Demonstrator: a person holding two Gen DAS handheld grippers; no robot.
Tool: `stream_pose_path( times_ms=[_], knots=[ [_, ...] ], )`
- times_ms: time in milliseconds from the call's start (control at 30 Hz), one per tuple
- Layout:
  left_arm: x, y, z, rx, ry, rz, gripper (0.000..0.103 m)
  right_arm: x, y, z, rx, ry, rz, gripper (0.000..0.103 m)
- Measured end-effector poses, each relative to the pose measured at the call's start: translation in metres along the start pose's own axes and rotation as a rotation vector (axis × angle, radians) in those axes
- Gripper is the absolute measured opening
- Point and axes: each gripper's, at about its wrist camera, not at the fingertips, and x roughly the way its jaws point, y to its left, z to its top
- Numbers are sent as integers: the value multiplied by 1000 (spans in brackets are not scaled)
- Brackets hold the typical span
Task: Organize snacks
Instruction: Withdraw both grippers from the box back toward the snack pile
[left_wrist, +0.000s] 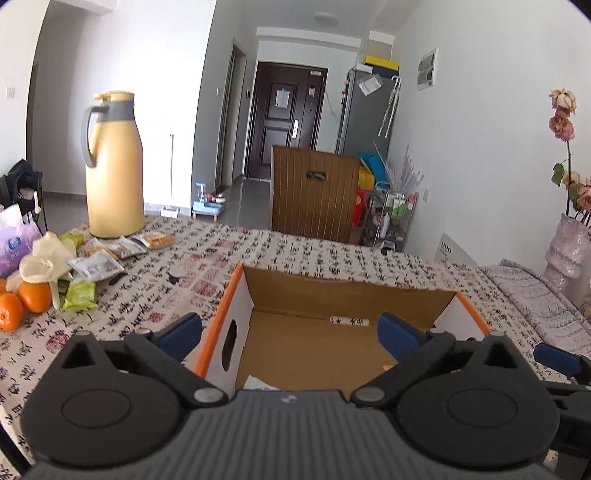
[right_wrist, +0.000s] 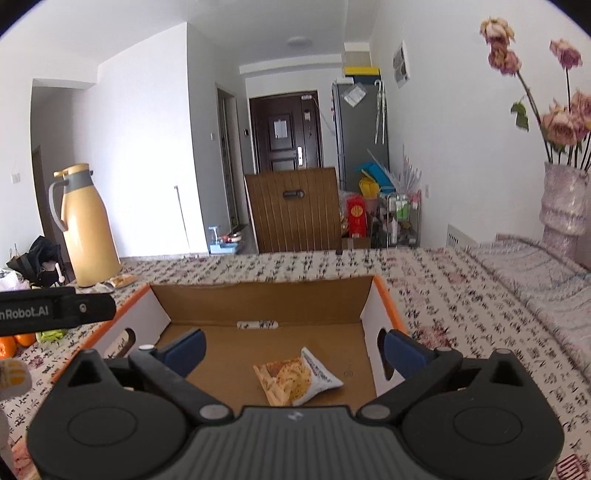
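An open cardboard box (left_wrist: 347, 288) (right_wrist: 258, 299) with orange-edged white sides sits on the patterned tablecloth. Inside it lies a snack packet (right_wrist: 297, 378) showing a biscuit picture; a white corner of a packet (left_wrist: 260, 384) peeks out in the left wrist view. My left gripper (left_wrist: 291, 336) hovers open over the box's left part, nothing between its blue pads. My right gripper (right_wrist: 291, 350) is open above the box, the packet lying free below it. More snack packets (left_wrist: 98, 264) are piled at the left, near the flask.
A tall yellow thermos flask (left_wrist: 112, 166) (right_wrist: 86, 229) stands at the far left of the table. Oranges (left_wrist: 22, 302), a tissue pack (left_wrist: 16, 245) and a pale glove (left_wrist: 44, 258) lie beside the snacks. A vase (right_wrist: 563, 206) of dried roses stands at the right. A wooden chair back (left_wrist: 314, 192) is behind the table.
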Motion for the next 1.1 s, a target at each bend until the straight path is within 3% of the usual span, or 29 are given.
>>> stream_pose_path(
  times_ms=[433, 1100],
  knots=[
    [-66, 0, 1, 9, -67, 1, 103, -60, 6, 4, -14, -60, -8, 103],
    [-144, 33, -44, 10, -61, 29, 103, -141, 30, -38, -23, -53, 1, 103]
  ],
)
